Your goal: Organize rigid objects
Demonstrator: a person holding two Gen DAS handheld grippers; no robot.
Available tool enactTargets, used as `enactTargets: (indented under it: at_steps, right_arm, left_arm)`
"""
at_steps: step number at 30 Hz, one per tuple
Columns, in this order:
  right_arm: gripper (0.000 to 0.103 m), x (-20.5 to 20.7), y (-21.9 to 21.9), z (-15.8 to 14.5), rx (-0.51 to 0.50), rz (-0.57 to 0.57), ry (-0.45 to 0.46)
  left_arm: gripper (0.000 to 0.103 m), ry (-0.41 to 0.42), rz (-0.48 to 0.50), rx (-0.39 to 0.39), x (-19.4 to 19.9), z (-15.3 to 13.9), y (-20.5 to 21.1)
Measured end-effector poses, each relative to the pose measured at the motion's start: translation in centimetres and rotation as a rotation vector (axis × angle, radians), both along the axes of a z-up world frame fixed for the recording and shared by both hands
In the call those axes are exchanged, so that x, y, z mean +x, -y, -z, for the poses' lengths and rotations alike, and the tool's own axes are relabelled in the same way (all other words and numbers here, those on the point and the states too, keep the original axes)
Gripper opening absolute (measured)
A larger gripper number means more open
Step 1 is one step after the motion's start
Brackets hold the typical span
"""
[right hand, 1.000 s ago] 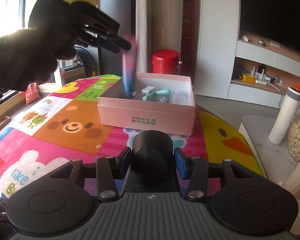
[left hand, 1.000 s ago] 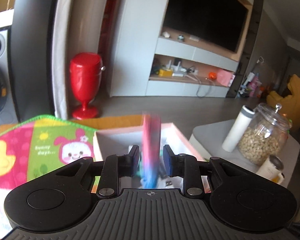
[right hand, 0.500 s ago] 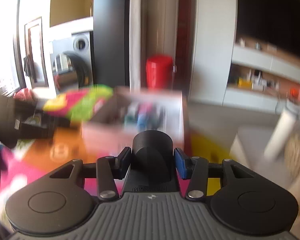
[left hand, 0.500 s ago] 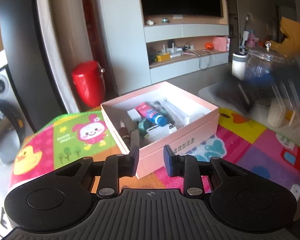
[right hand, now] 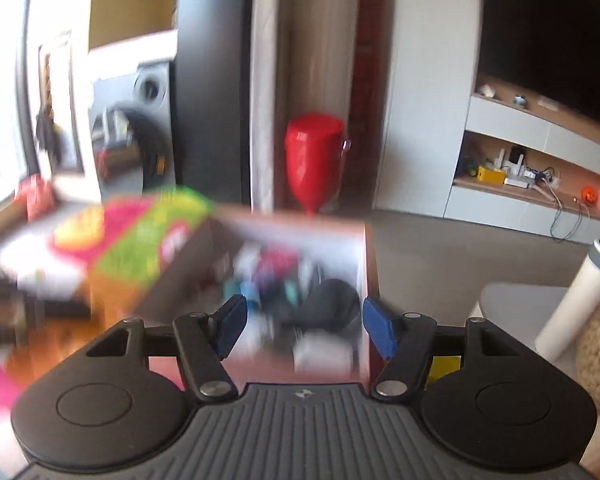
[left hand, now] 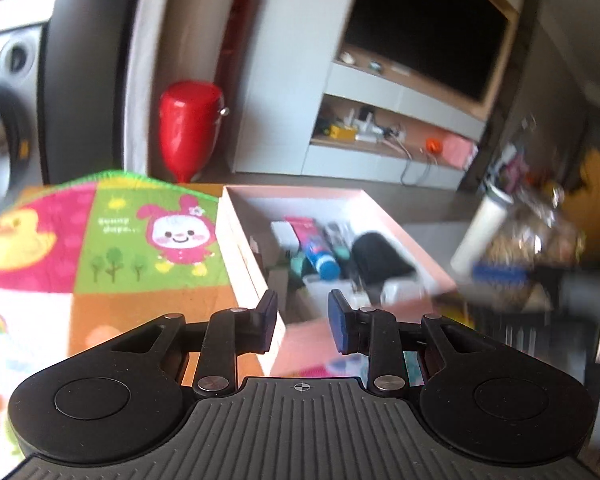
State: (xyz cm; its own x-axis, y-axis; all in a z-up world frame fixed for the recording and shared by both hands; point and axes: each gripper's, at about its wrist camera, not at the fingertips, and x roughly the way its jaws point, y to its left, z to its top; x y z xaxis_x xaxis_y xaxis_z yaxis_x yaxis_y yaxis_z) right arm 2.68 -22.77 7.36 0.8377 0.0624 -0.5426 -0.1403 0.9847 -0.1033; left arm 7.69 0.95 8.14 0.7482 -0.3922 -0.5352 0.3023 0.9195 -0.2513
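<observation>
Two hand-held grippers hover at the pink box (left hand: pixel 340 204), and neither carries anything. The left hand-held gripper (left hand: pixel 302 322) hangs over the near corner of the box with its pads a narrow gap apart and nothing between them. The right hand-held gripper (right hand: pixel 302 330) sits just above the box's near edge, its jaws opening, with only blurred contents visible beyond the gap.

Inside the box, a black rounded object (left hand: pixel 380 258) lies against the right wall, beside a pink-and-blue tube (left hand: pixel 314 246) and a crowd of small white and teal pieces too smeared to name. The box rests on a colourful cartoon mat (left hand: pixel 100 248) covering the surface.

The risks look real. The right wrist view is heavily blurred, so that hand appears to be moving fast close to the cardboard wall; a clipped rim could shove the light box across the mat. The black object sits on top of the clutter rather than flat, so it may roll or tip. Both tools crowd the same corner, and a collision there seems possible. Off to the right, a glass jar (left hand: pixel 540 236) and white bottle (left hand: pixel 480 232) stand near enough to catch a wide swing.
</observation>
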Motion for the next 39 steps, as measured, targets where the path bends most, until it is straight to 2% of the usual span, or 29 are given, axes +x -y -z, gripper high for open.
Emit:
enactTargets:
  at_steps: [3, 6, 8, 9, 12, 14, 15, 18, 19, 20, 22, 24, 26, 28, 31, 35, 37, 38, 39]
  right_arm:
    - [0.064, 0.1, 0.3, 2.9, -0.063, 0.03, -0.056]
    - [0.063, 1.2, 0.5, 4.5, -0.113, 0.057, -0.059]
    - [0.062, 1.9, 0.2, 4.9, -0.095, 0.025, -0.071]
    - [0.062, 1.9, 0.1, 4.8, -0.078, 0.005, -0.07]
    - [0.064, 2.8, -1.5, 4.8, -0.092, -0.008, -0.047]
    - [0.063, 4.1, -2.5, 4.9, -0.062, -0.027, -0.039]
    - [0.063, 4.7, -3.2, 4.9, -0.048, -0.035, -0.036]
    - [0.063, 7.1, -5.8, 5.0, -0.058, -0.055, -0.033]
    - [0.063, 7.8, -6.7, 5.1, -0.064, -0.061, -0.029]
    - [0.063, 8.3, -7.4, 5.1, -0.071, -0.065, -0.025]
    - [0.063, 9.1, -8.5, 5.3, -0.084, -0.073, -0.02]
    - [0.064, 9.4, -9.2, 5.4, -0.09, -0.079, -0.017]
    - [0.064, 9.1, -9.3, 5.4, -0.091, -0.063, -0.023]
    - [0.07, 8.3, -9.3, 5.3, -0.083, -0.032, -0.035]
    - [0.08, 6.3, -8.7, 5.2, 0.002, 0.032, -0.083]
    - [0.083, 3.2, -8.2, 6.0, 0.118, 0.03, -0.174]
    - [0.087, 2.1, -8.6, 6.9, 0.105, 0.019, -0.188]
    - [0.093, 1.4, -8.9, 7.2, 0.077, 0.029, -0.148]
    - [0.097, 1.2, -9.1, 7.4, 0.055, 0.058, -0.137]
  left_arm:
    - [0.031, -0.037, -0.024, -0.001, 2.4, 0.9, 0.7]
    - [0.035, -0.058, -0.041, 0.029, 3.9, 2.2, 1.4]
    - [0.034, -0.087, -0.064, 0.071, 4.5, 3.0, 1.4]
    - [0.039, -0.095, -0.075, 0.091, 4.7, 3.4, 1.2]
    - [0.044, -0.062, -0.113, 0.119, 5.2, 3.7, -0.4]
    - [0.046, -0.059, -0.153, 0.121, 6.0, 3.8, -2.1]
    - [0.048, -0.059, -0.174, 0.116, 6.3, 3.8, -3.1]
    - [0.067, -0.053, -0.25, 0.103, 7.6, 4.1, -6.2]
    - [0.077, -0.051, -0.272, 0.097, 7.9, 4.3, -7.2]
    - [0.085, -0.055, -0.291, 0.082, 8.1, 4.5, -8.1]
    - [0.094, -0.076, -0.321, 0.03, 8.4, 5.1, -9.9]
    - [0.092, -0.085, -0.314, -0.042, 8.3, 5.2, -11.0]
    - [0.087, -0.026, -0.332, -0.083, 6.8, 4.5, -11.5]
    - [0.086, 0.049, -0.341, -0.077, 4.4, 3.4, -11.3]
    - [0.086, 0.072, -0.32, -0.022, 1.1, 2.9, -9.9]
    - [0.086, -0.016, -0.247, 0.093, -2.4, 5.5, -6.8]
    - [0.086, -0.057, -0.241, 0.139, -3.5, 7.2, -5.4]
    - [0.085, -0.007, -0.26, 0.187, -4.2, 7.6, -4.6]
    - [0.084, -0.006, -0.275, 0.245, -4.3, 7.5, -3.7]
